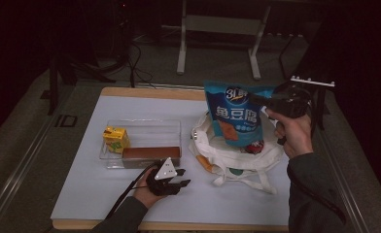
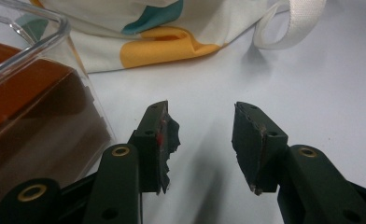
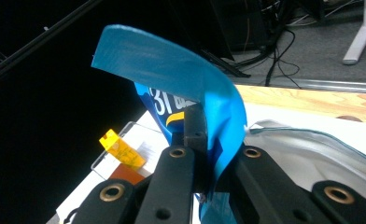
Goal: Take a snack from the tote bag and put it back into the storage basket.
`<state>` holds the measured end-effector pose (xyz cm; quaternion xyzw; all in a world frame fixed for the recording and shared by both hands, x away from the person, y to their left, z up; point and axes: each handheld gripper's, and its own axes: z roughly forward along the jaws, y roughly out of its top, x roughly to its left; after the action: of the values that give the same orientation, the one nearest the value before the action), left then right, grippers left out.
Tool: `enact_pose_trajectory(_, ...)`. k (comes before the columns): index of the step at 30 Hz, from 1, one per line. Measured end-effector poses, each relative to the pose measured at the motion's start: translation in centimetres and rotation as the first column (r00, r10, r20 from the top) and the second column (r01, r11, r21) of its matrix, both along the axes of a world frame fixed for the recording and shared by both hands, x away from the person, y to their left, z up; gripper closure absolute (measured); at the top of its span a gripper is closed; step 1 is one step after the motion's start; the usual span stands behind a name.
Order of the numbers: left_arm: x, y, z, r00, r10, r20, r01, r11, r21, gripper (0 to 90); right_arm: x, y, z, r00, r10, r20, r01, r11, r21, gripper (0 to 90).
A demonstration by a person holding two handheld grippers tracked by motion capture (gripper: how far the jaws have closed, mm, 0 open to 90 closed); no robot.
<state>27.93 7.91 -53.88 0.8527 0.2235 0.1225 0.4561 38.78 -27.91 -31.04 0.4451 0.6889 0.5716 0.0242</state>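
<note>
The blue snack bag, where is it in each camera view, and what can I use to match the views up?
High view: the blue snack bag hangs right of centre above the white tote bag, pinched at its upper right edge by the right tongs.
Left gripper view: not in it.
Right gripper view: the bag's top edge curls over the centre, clamped between the tongs.
Shared landmark: the clear plastic box, holding the brown block.

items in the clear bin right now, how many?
2. A yellow carton stands at the left end of the clear bin; a brown box lies along its near wall. Nothing else shows through the walls, though something small could hide behind them.
</note>
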Motion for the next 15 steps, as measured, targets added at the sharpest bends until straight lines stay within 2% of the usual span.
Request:
enact_pose_trajectory(8,0.0,0.0,0.0,1.0,-0.003,0.002,0.003,1.0,0.001,56.5,-0.2,1.2,0.5,0.9996,0.03,0.002,-0.03,0.999,0.021,89.1)
enact_pose_trajectory(15,0.0,0.0,0.0,1.0,-0.006,0.001,0.006,1.0,0.003,56.4,-0.2,2.2,0.8,0.9985,0.054,-0.003,-0.054,0.998,0.019,89.1)
